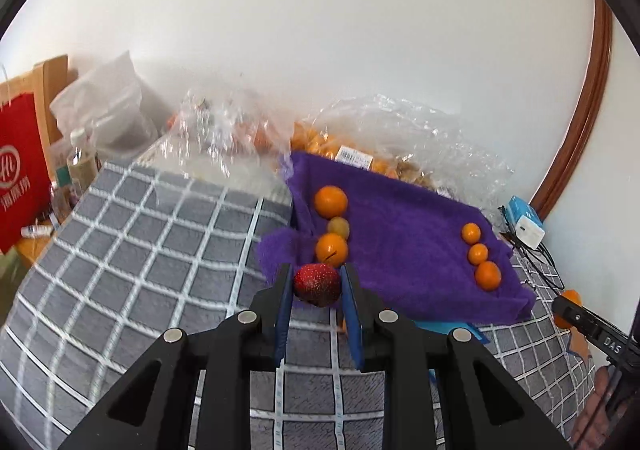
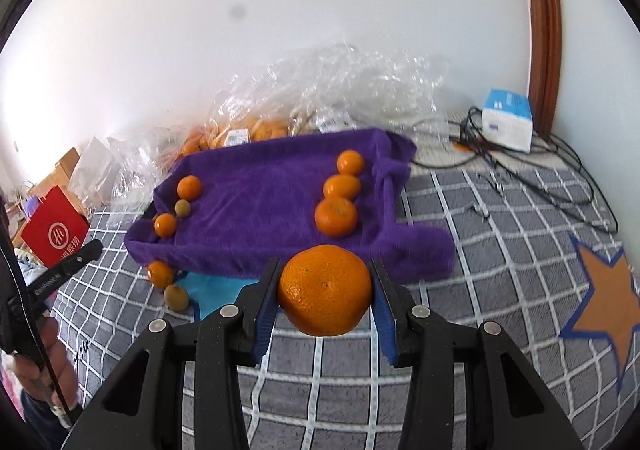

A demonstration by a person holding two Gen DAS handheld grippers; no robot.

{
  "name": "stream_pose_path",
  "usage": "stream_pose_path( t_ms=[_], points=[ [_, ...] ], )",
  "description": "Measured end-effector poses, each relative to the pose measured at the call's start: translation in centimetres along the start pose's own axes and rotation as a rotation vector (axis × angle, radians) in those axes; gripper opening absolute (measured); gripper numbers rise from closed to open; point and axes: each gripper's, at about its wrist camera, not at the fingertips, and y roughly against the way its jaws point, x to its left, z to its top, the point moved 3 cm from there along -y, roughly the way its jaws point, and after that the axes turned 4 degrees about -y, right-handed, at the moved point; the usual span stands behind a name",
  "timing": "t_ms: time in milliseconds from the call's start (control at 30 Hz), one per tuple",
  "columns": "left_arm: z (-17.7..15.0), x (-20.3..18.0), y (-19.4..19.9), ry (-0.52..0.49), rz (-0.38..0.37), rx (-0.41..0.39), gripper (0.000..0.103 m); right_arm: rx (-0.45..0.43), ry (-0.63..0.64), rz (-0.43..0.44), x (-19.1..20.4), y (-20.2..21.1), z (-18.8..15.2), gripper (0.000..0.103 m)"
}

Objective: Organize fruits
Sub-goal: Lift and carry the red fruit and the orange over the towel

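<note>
My left gripper point(image 1: 317, 282) is shut on a small dark red fruit point(image 1: 317, 284), held above the grey checked cover just short of the purple towel point(image 1: 404, 250). On the towel's left side lie two oranges point(image 1: 330, 201) with a small greenish fruit point(image 1: 339, 228) between them; three small oranges point(image 1: 478, 254) line its right side. My right gripper point(image 2: 325, 290) is shut on a large orange point(image 2: 325, 289), raised before the towel's point(image 2: 260, 201) near edge. An orange point(image 2: 160, 274) and a greenish fruit point(image 2: 176, 297) lie on the cover below the towel's left corner.
Clear plastic bags of oranges point(image 2: 256, 129) pile up against the wall behind the towel. A white-blue box point(image 2: 507, 125) with black cables lies at the right. A red paper bag point(image 1: 20, 173) stands at the left. A blue cloth point(image 2: 216, 290) pokes out under the towel.
</note>
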Motion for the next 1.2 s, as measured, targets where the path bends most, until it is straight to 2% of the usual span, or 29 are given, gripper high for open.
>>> stream_pose_path(
  t_ms=[100,300,567,900,1200],
  points=[
    [2.0,-0.6,0.3,-0.038,0.015,-0.007,0.023,-0.011,0.003,-0.001,0.4,-0.4,1.1,0.043],
    [5.4,-2.1,0.1,-0.057,-0.019,-0.028,0.023,-0.011,0.015,-0.005,1.4,-1.5,2.7,0.043],
    [8.1,-4.1,-3.3,-0.087,-0.020,-0.008,0.023,0.009,0.054,-0.021,2.3,-4.3,4.2,0.043],
    [8.2,-5.2,-8.8,-0.118,-0.022,0.074,0.023,0.105,0.081,-0.024,3.1,-9.8,3.2,0.042],
    [6.8,-5.3,-12.3,-0.115,-0.050,0.157,0.023,0.137,0.120,-0.008,4.0,-11.7,2.8,0.043]
  ],
)
